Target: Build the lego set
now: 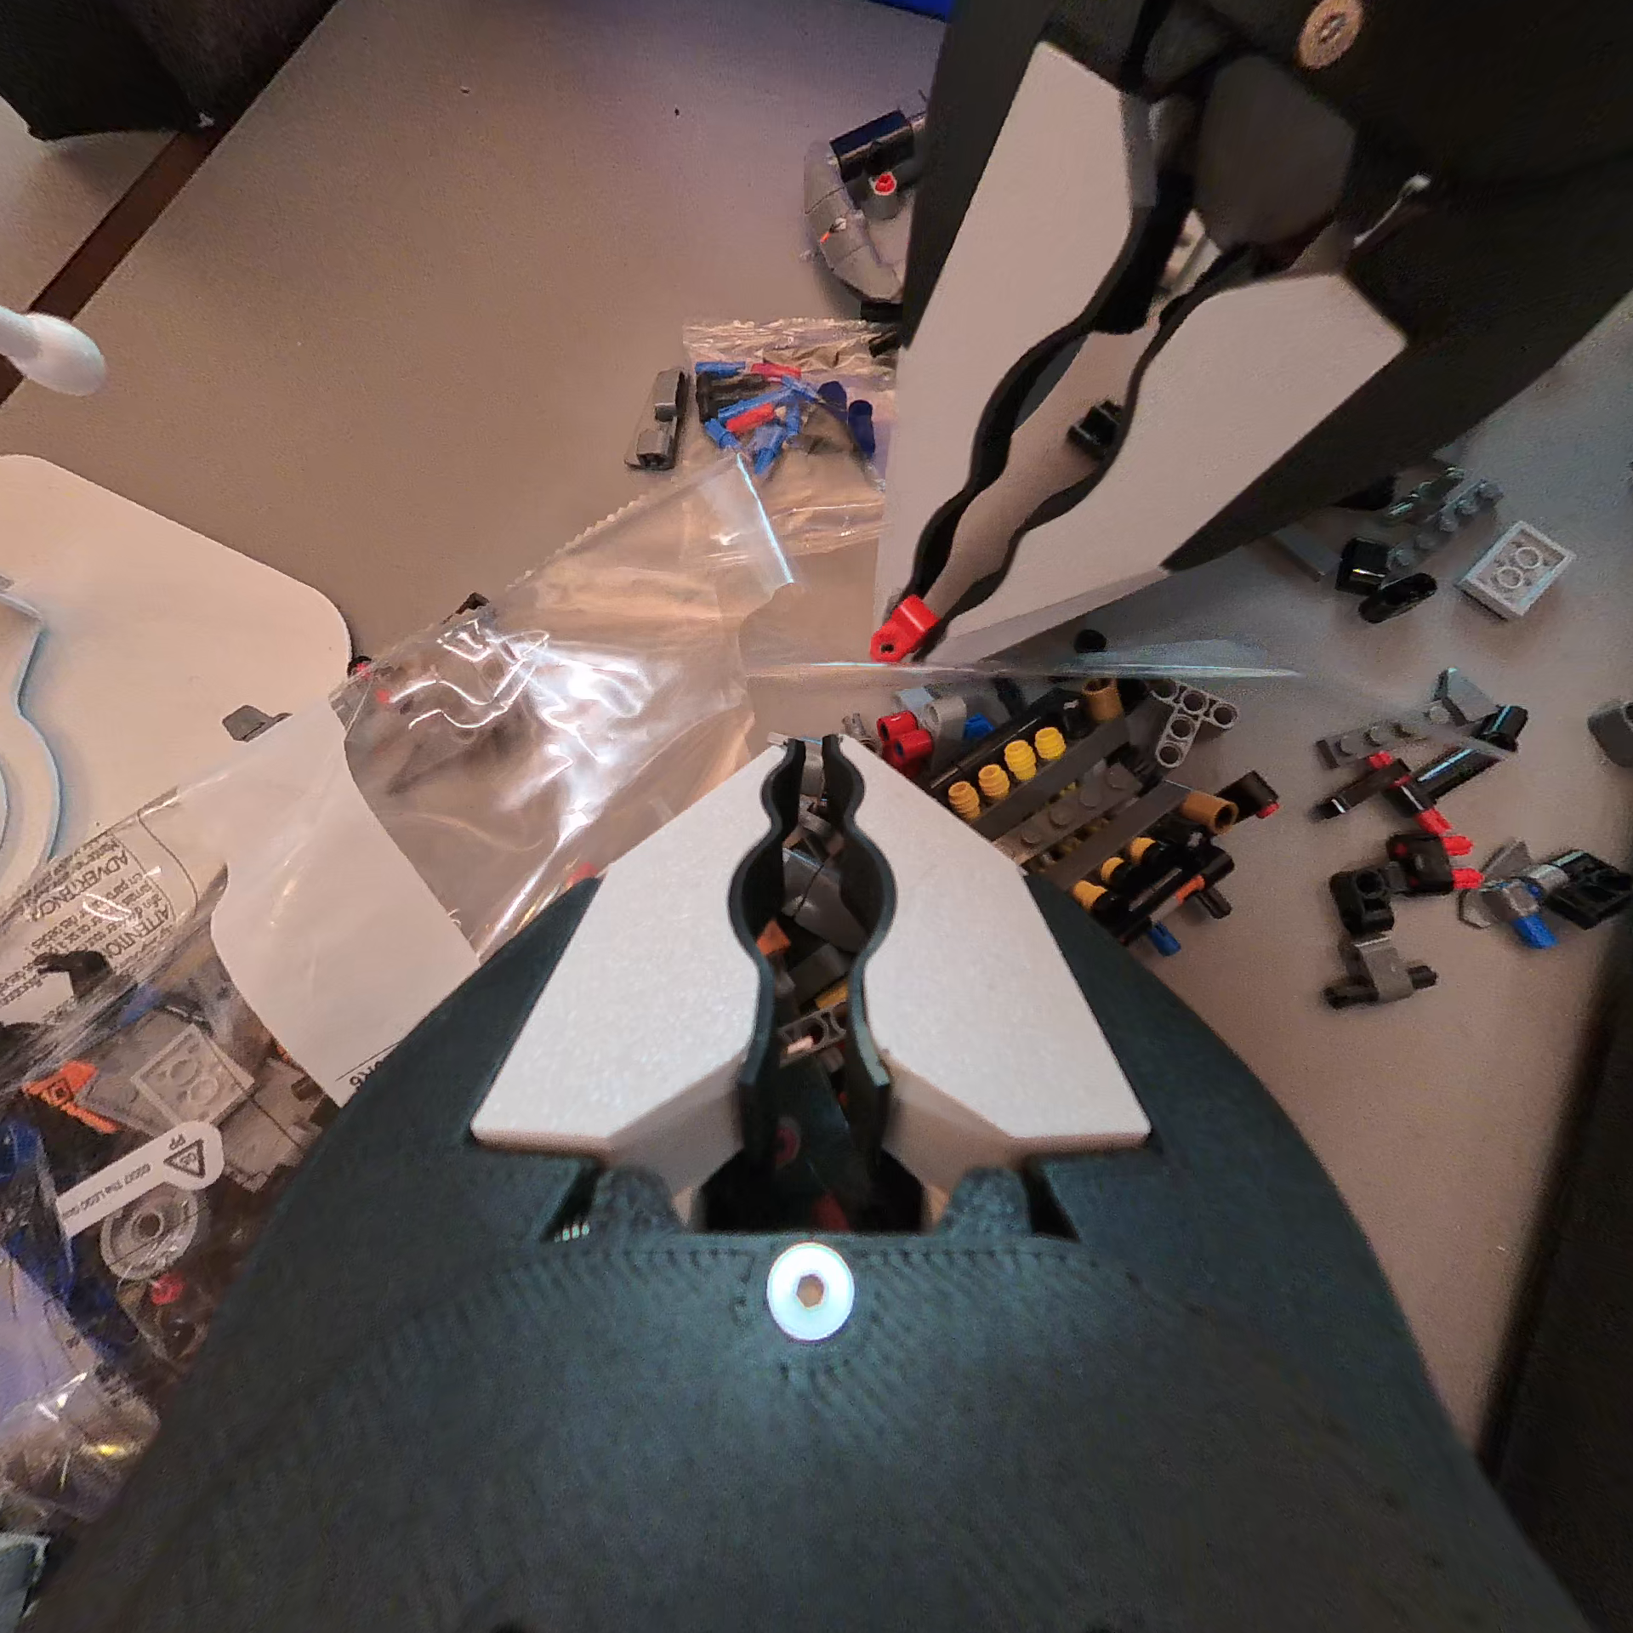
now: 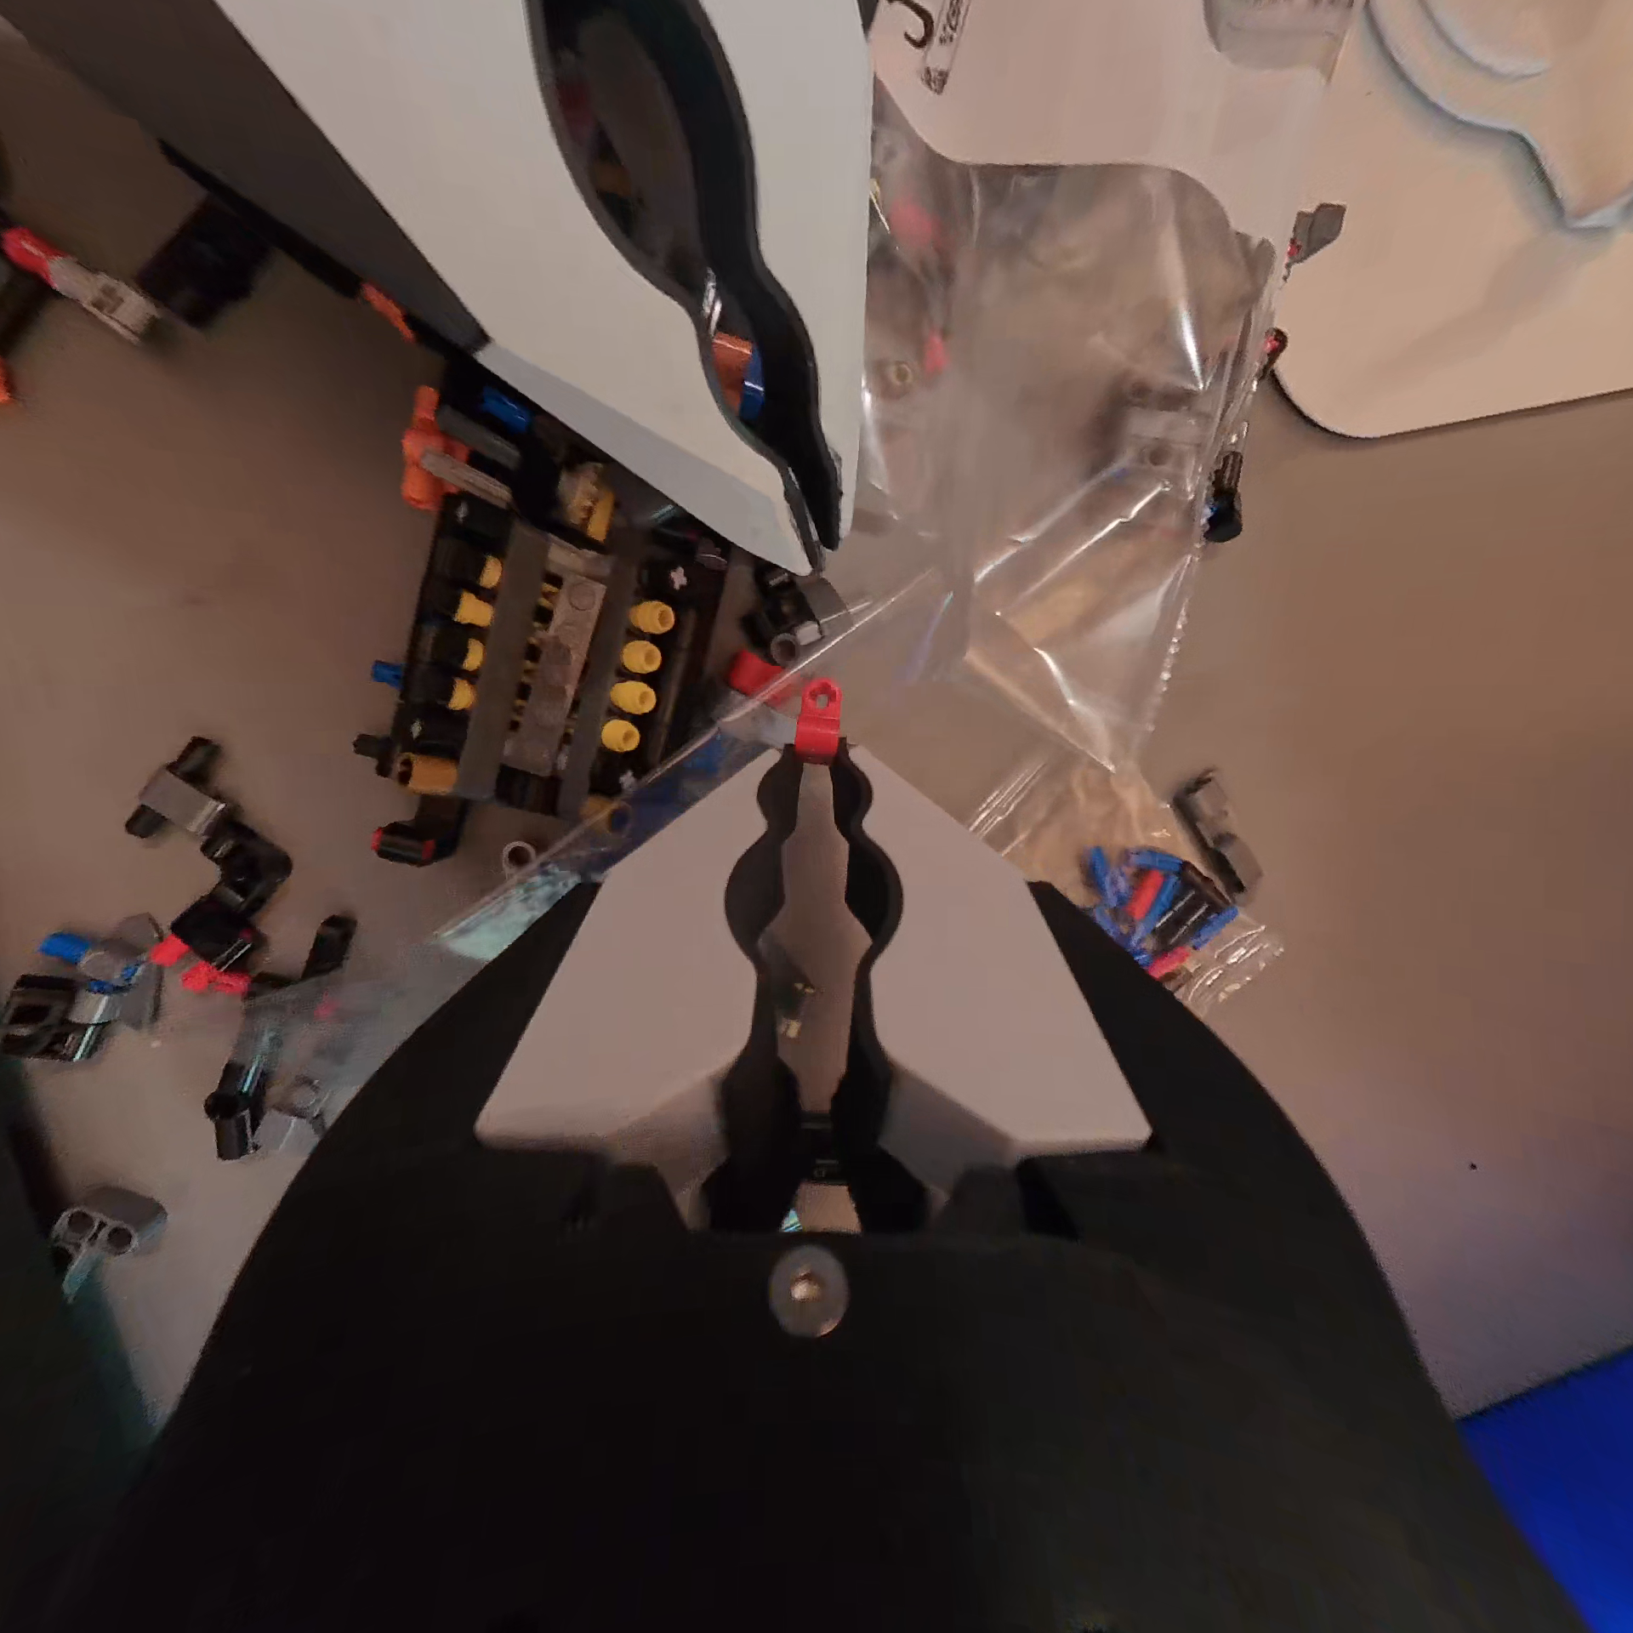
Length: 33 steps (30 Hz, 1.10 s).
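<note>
My right gripper (image 2: 815, 751) is shut on a small red connector piece (image 2: 817, 717), held just above the table; both show in the left wrist view, the gripper (image 1: 919, 632) and the red piece (image 1: 901, 626). My left gripper (image 1: 808, 747) is shut, its tips pinching the edge of a clear plastic bag (image 1: 565, 698); it also shows in the right wrist view (image 2: 820, 541), beside the bag (image 2: 1043, 495). A black and grey Technic assembly with yellow pins (image 1: 1051, 778) lies on the table under both grippers' tips and shows in the right wrist view (image 2: 548, 663).
A small bag of blue and red pins (image 1: 778, 406) (image 2: 1149, 910) lies beyond the clear bag. Loose black, grey and red pieces (image 1: 1414, 839) (image 2: 212, 901) are scattered beside the assembly. A white sheet (image 1: 177, 619) (image 2: 1458, 265) and filled part bags (image 1: 132, 1105) lie at the left. My hands' fingertips stand some 4 centimeters from each other.
</note>
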{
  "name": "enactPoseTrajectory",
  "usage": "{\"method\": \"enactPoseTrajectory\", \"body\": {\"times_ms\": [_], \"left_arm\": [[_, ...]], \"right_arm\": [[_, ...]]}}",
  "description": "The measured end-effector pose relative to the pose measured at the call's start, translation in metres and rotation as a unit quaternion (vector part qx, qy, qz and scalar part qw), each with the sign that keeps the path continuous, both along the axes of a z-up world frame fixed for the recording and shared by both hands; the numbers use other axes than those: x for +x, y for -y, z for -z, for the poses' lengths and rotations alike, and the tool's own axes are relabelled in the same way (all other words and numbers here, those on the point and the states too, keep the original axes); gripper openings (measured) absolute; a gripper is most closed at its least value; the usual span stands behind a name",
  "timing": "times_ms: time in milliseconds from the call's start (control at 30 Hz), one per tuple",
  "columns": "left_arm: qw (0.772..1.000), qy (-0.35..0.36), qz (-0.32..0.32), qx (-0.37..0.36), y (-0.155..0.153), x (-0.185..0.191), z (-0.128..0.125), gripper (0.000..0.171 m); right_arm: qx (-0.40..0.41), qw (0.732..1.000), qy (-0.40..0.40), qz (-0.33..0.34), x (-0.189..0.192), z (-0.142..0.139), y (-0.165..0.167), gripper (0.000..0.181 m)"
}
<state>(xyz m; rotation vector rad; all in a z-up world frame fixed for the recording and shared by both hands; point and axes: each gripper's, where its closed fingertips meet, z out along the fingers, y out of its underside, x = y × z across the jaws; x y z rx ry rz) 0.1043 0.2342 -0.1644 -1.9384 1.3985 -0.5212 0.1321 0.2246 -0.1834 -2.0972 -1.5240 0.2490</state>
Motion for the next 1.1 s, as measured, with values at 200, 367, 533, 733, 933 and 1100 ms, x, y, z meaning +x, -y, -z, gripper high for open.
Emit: {"method": "enactPoseTrajectory", "body": {"times_ms": [200,367,533,733,933,1100], "left_arm": [[1.000,0.001,-0.001,-0.001,0.000,0.000,0.000,0.003],[1.000,0.001,-0.001,0.001,0.000,0.000,-0.001,0.003],[1.000,0.002,-0.002,0.000,0.000,-0.001,-0.001,0.003],[1.000,0.003,-0.001,0.001,0.000,-0.001,-0.002,0.003],[1.000,0.001,-0.002,0.002,0.000,-0.002,-0.002,0.003],[1.000,-0.010,-0.005,0.009,-0.001,-0.003,0.000,0.002]], "right_arm": [[0.015,0.999,-0.010,0.045,-0.005,-0.002,-0.018,0.004],[0.011,0.995,-0.061,0.078,-0.010,-0.009,-0.032,0.016],[0.002,0.993,-0.089,0.077,-0.006,-0.018,-0.030,0.022],[-0.004,0.992,-0.084,0.091,0.006,-0.016,-0.032,0.017],[-0.001,0.991,-0.066,0.120,0.032,-0.019,-0.036,0.023],[-0.036,0.993,-0.026,0.106,0.043,-0.001,-0.027,0.026]]}}
